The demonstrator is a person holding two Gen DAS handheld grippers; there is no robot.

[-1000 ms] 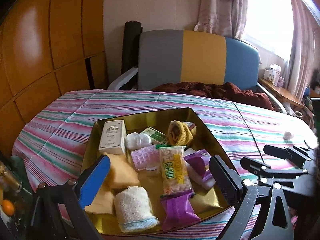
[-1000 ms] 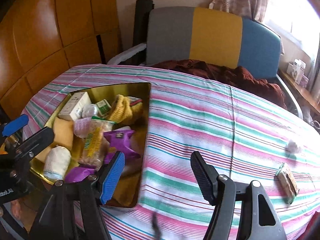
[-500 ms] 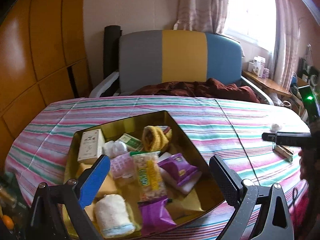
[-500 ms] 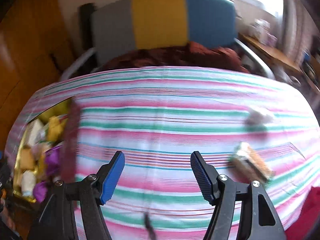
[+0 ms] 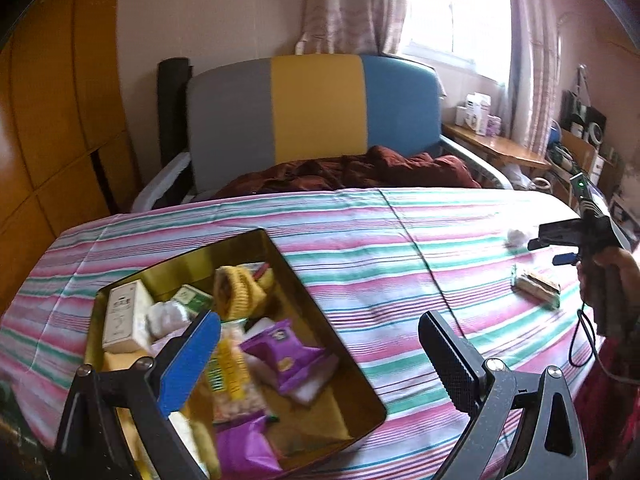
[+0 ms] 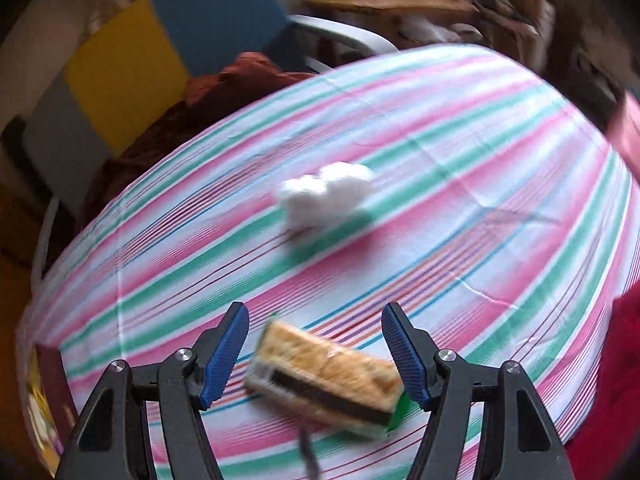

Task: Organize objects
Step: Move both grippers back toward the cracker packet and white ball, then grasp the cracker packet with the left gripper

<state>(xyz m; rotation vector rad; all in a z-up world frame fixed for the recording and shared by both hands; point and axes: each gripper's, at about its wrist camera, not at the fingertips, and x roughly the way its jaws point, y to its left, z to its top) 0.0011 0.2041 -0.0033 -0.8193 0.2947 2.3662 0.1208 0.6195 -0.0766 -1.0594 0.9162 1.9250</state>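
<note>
Wrapped cracker pack [image 6: 326, 380] lies between right hand-held gripper [image 6: 316, 354] jaws.

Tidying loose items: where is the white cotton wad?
White cotton wad lies on the striped tablecloth, beyond the wrapped cracker pack between the open right gripper jaws.

A chair [image 5: 316, 108] with grey, yellow and blue back panels stands against a cream wall [image 5: 208, 12], a dark red blanket [image 5: 348, 172] on its seat. Daylight pours through a curtained window [image 5: 452, 4]; wooden panelling [image 5: 52, 100] lines the left.
</note>
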